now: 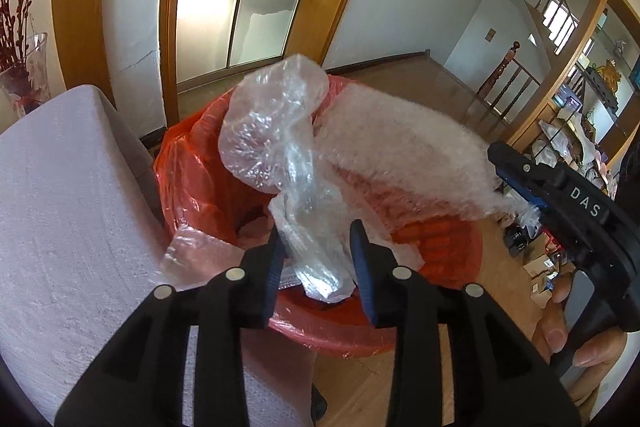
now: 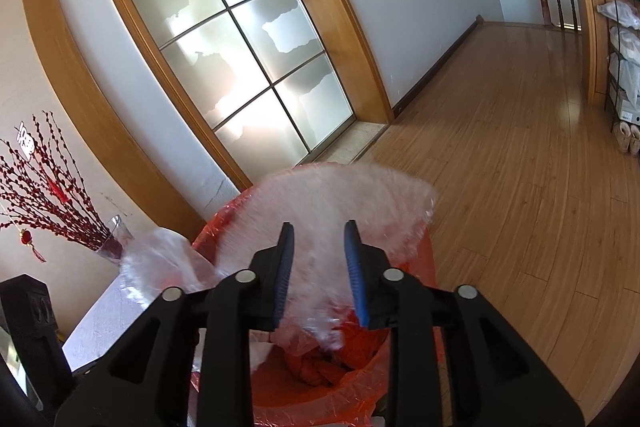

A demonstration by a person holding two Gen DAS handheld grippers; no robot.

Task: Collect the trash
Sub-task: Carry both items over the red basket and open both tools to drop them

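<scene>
Hovering both tools over the red-lined bin (image 1: 192, 163), I have trash above its mouth but not yet inside. My left gripper (image 1: 320, 259) has its jaws parted with the crumpled clear plastic bag (image 1: 276, 131) standing up between them; I can't tell whether either pad still pinches it or it merely leans there. My right gripper (image 2: 320, 271) also shows a gap between its blue pads, and the bubble wrap sheet (image 2: 340, 195) lies blurred across and ahead of them, so I can't say for certain that it is free.

What worries me is that both pieces are light and springy. The bag rises well above the rim ahead of my left tool, and I judge it could tip toward the white cloth-covered table (image 1: 60, 207) at that tool's left rather than sink. The bubble wrap spans past the far rim; if it catches air, it may slide off onto the wooden floor (image 2: 500, 187). A snag on a pad as I pull back could drag either piece out.
</scene>
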